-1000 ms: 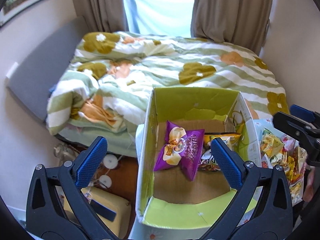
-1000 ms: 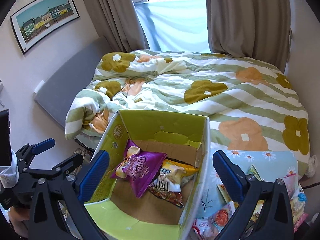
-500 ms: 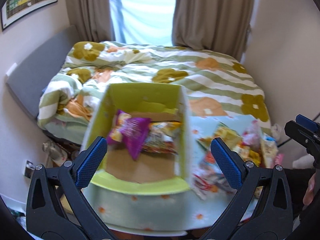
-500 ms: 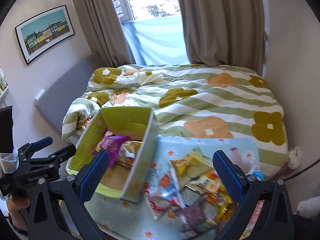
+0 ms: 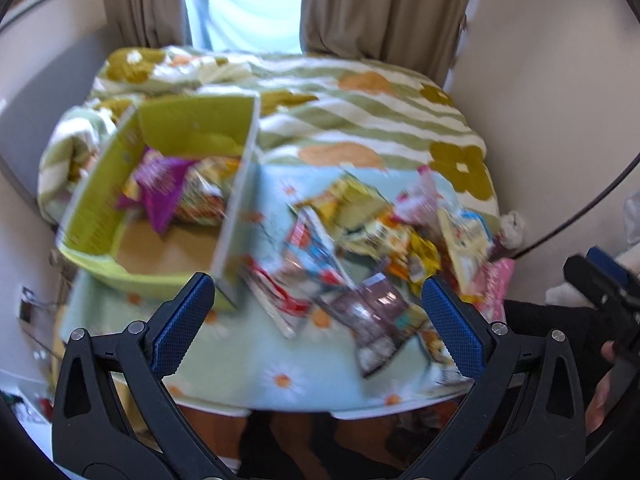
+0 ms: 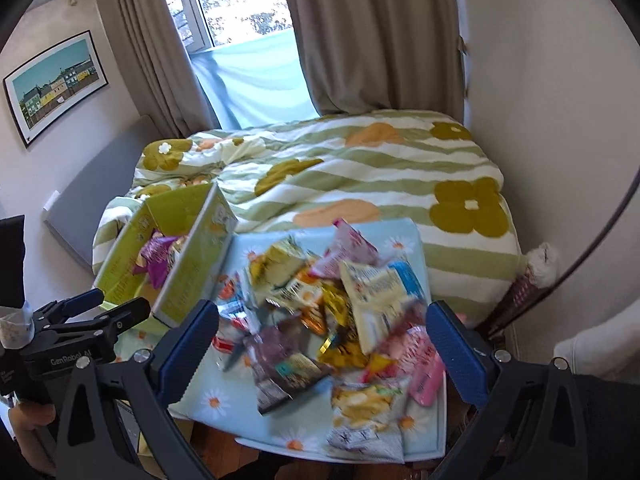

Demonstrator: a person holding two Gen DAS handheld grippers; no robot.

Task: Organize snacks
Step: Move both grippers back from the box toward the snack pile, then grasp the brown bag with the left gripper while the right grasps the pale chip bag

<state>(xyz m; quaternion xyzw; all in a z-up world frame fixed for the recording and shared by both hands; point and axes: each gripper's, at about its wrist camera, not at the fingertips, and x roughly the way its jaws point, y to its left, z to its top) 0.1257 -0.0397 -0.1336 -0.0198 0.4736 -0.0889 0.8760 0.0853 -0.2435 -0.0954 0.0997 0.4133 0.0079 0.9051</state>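
Observation:
A green cardboard box (image 5: 100, 208) (image 6: 120, 264) stands on the left of a small table with a pale blue daisy cloth (image 5: 248, 368) (image 6: 224, 396). In it lie a purple snack bag (image 5: 160, 188) (image 6: 156, 256) and other packets. A heap of loose snack packets (image 5: 376, 240) (image 6: 340, 304) covers the table's right part. My left gripper (image 5: 318, 312) is open and empty above the table's front. My right gripper (image 6: 322, 336) is open and empty above the heap. The left gripper (image 6: 96, 312) also shows at the left in the right wrist view.
A bed with a green-striped flowered quilt (image 6: 360, 176) lies right behind the table. Walls stand close on both sides, with curtains (image 6: 368, 32) and a window behind. A dark packet (image 5: 372, 320) lies near the table's front edge.
Both grippers have swung right, from over the box to over the heap of loose packets. Both stayed open and empty. The box contents look unchanged.

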